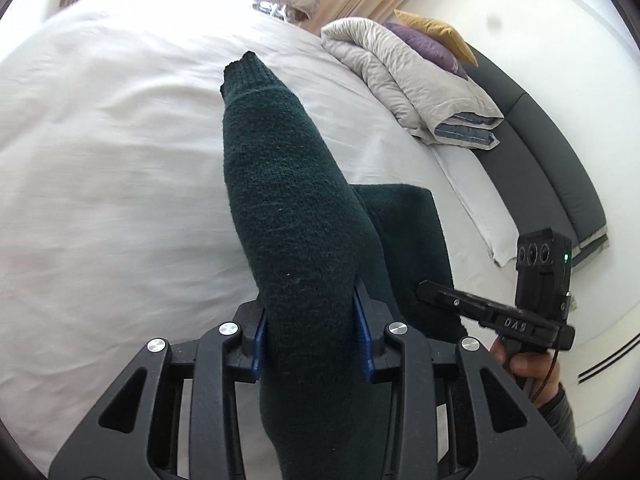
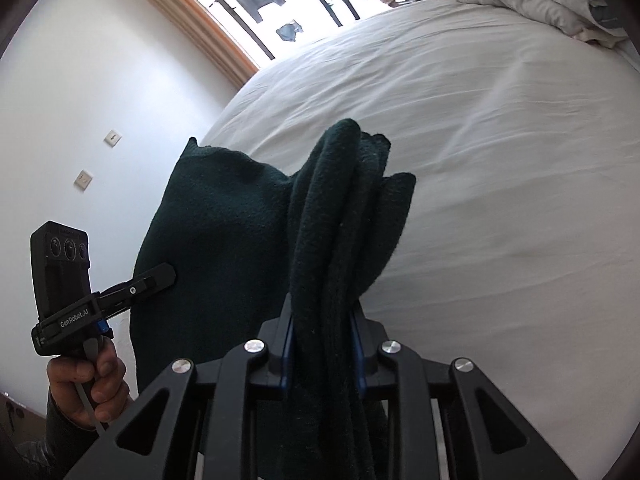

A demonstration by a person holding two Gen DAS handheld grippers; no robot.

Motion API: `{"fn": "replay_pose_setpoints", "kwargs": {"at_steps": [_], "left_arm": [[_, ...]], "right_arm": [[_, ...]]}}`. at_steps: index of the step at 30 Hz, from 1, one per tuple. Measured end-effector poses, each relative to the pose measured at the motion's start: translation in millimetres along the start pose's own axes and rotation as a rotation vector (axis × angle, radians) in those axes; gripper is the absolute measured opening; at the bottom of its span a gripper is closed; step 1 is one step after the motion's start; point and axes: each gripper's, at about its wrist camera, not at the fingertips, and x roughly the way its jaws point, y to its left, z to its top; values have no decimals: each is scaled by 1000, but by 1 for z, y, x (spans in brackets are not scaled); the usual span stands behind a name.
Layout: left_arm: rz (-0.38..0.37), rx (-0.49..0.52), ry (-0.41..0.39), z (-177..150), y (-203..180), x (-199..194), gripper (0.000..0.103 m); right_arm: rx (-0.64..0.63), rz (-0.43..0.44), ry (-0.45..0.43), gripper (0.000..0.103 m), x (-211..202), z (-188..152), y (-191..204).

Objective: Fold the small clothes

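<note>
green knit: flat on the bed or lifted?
Lifted. The green knit hangs bunched between both closed hand-held grippers, left and right, above the white bed sheet; not spread.

Dark green knit garment (image 1: 296,216), white bedsheet (image 1: 120,140)

**Bright daylight, blown-out window**

Daylight floods in from the window (image 2: 296,8), overexposing the glass and washing the white bedsheet (image 1: 100,140) nearly featureless. The dark knit garment (image 2: 224,216) reads almost black. Fisheye curvature bends edges; corners vignette dark.

Black claw (image 1: 314,328) frames, blue pads (image 2: 287,350), silver screws (image 2: 255,345).
</note>
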Motion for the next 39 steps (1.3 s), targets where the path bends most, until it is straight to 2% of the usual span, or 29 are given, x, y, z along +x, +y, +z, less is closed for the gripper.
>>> {"fn": "replay_pose_setpoints", "kwargs": {"at_steps": [6,11,14,17,20,22,26,29,32,34,36,39], "left_arm": [[68,-46,-14,-38,43,-70,33],[87,-73,-6,-83,80,-109,33],[78,-107,5,-103,105,-109,33],[64,-136,9,-117,128,-99,38],[35,-155,-6,-126,143,-95,53],[38,-155,-14,-132,148,-92,63],[8,-183,-34,-137,157,-86,66],[34,-187,-32,-135,156,-87,66],[156,-131,-93,-131,144,-112,66],[227,-70,-151,-124,129,-130,66],[234,-11,-186,-118,113,-142,66],[261,125,-182,-108,84,-136,66]], "right_arm": [[-41,73,68,25,22,-37,64],[-22,118,118,25,36,-74,83],[3,105,124,25,47,-88,80],[83,115,117,25,52,-94,58],[139,138,98,32,55,-107,38],[162,177,68,32,55,-114,30],[193,204,21,35,49,-119,26],[196,162,0,41,38,-116,32],[143,87,-48,43,15,-115,45],[129,109,-76,43,3,-108,54],[96,136,-107,43,-10,-101,61],[25,176,-80,43,-3,-79,87]]}}
